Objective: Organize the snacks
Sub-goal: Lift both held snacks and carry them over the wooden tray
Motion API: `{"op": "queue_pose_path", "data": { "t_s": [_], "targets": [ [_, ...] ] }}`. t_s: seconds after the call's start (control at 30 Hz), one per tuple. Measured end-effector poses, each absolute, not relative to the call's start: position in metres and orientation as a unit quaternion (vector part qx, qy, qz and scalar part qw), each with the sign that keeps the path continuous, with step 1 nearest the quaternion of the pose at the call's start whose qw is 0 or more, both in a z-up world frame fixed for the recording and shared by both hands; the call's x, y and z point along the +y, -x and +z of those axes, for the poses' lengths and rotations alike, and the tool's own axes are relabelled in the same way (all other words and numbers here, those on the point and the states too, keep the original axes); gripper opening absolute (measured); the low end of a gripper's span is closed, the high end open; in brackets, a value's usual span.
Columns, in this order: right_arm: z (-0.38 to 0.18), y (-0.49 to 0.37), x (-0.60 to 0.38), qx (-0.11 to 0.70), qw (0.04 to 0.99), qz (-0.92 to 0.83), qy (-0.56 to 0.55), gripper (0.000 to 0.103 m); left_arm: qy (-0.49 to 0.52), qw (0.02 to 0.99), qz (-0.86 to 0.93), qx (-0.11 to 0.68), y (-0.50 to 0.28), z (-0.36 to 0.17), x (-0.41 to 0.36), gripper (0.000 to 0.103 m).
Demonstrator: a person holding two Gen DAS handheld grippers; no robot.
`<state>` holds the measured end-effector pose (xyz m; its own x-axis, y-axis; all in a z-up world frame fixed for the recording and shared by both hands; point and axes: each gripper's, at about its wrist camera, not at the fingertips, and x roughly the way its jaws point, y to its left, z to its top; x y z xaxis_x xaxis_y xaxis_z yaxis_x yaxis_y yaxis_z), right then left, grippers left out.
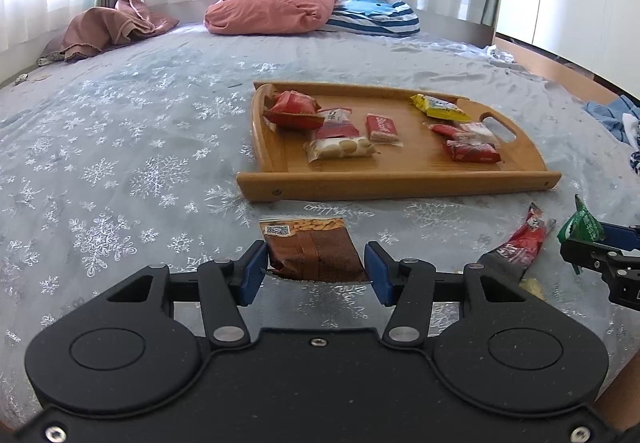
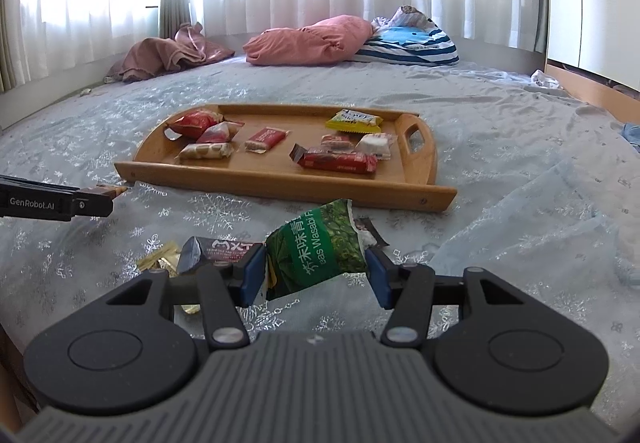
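Note:
A wooden tray (image 1: 396,185) (image 2: 280,187) lies on the bed and holds several snack packets. My left gripper (image 1: 316,267) is shut on a brown snack packet (image 1: 312,247), held just in front of the tray's near edge. My right gripper (image 2: 316,271) is shut on a green wasabi pea packet (image 2: 320,247), lifted above the bed; it also shows in the left wrist view (image 1: 582,225). A red and dark packet (image 1: 516,247) (image 2: 216,249) and a yellow wrapper (image 2: 160,261) lie on the bed near my right gripper.
The bed has a grey snowflake sheet (image 1: 120,171). A pink pillow (image 1: 272,9), a striped pillow (image 1: 376,17) and a brown cloth (image 1: 112,27) lie at the far side by the curtains. Blue clothes (image 1: 616,115) lie at the right edge.

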<state>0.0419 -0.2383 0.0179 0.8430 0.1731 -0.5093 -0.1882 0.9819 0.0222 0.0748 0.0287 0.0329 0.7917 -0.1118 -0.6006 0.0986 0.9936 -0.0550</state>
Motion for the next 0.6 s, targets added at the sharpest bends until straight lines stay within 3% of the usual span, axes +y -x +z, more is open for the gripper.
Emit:
{"op": "queue_pose_path", "data": {
  "t_s": [0.6],
  "targets": [
    [0.023,-0.046,-0.239,0.255,0.964,0.082,0.004,0.058,0.011,0.95,-0.07,0.303,-0.073,0.047,0.023,0.051]
  ]
}}
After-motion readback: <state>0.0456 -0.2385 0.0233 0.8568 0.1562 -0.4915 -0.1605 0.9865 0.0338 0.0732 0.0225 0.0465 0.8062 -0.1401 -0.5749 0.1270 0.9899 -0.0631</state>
